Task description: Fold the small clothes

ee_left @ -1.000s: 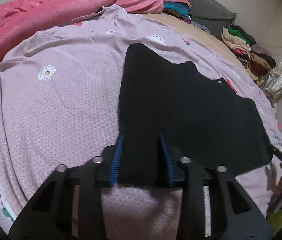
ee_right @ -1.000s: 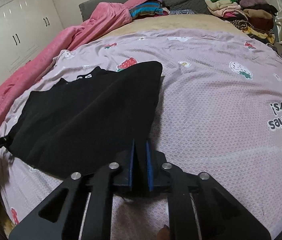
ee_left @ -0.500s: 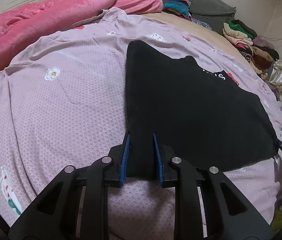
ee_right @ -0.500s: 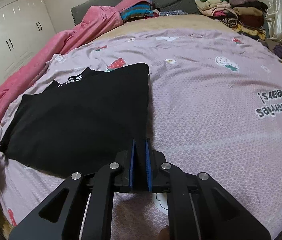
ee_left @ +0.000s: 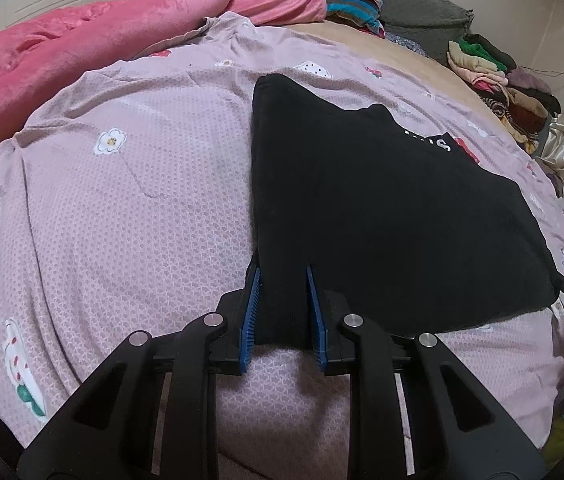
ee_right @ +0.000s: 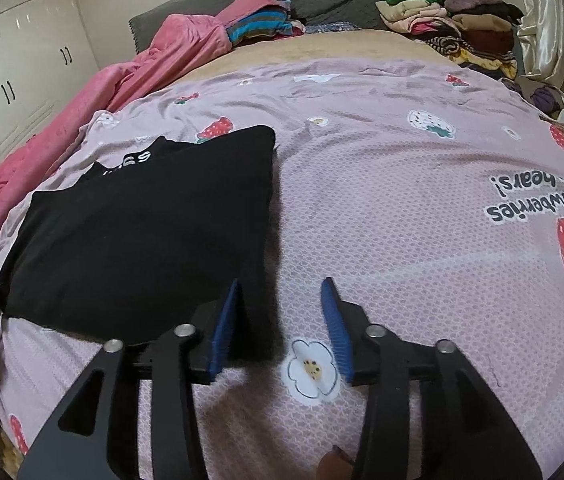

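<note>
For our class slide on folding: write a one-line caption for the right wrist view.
Right gripper opening beside the black garment lying on the pink strawberry-print bedsheet.

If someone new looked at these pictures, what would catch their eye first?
Most likely the black garment, lying flat in the middle of the pink strawberry-print sheet. Next, the left gripper with its blue pads closed on the garment's near edge, while the right gripper is opening with that edge between its jaws. At the far side of the bed a pink blanket lies bunched.
</note>
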Demonstrator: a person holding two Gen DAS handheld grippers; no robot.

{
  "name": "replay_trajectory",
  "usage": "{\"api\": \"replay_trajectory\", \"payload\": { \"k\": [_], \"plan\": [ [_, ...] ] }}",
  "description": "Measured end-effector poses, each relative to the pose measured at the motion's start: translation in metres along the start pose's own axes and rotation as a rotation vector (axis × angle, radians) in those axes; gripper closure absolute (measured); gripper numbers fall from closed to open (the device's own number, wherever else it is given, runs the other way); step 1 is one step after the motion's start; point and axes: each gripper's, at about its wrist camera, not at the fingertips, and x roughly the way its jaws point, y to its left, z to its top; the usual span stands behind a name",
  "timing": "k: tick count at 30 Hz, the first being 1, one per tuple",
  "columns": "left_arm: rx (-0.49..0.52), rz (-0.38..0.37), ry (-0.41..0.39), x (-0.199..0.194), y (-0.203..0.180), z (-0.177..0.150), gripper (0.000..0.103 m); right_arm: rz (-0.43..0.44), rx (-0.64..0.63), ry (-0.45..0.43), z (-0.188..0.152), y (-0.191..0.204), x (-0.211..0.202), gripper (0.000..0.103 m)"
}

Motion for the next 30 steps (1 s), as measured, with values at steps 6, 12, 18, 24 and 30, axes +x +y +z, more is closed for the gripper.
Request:
{"api": "replay_trajectory", "payload": {
  "k": [6,12,18,24,30],
  "plan": [
    [-0.036,-0.007,0.02,0.002,0.006,-0.003,0.089,0.01,0.01,-0.019,-0.003,-0.003,-0.012,0.053],
    [-0.029,-0.002,0.005,-0.006,0.002,-0.005,0.088,0.012,-0.028,-0.05,-0.005,0.003,-0.03,0.042],
    [-0.032,0.007,-0.005,-0.014,0.001,-0.008,0.086,0.033,-0.044,-0.066,-0.008,0.01,-0.04,0.029],
    [-0.031,0.014,-0.014,-0.025,0.001,-0.013,0.083,0.047,-0.07,-0.083,-0.01,0.02,-0.05,0.016],
    [-0.031,0.008,-0.017,-0.033,-0.001,-0.017,0.069,0.056,-0.078,-0.113,-0.009,0.026,-0.063,0.012]
  ]
}}
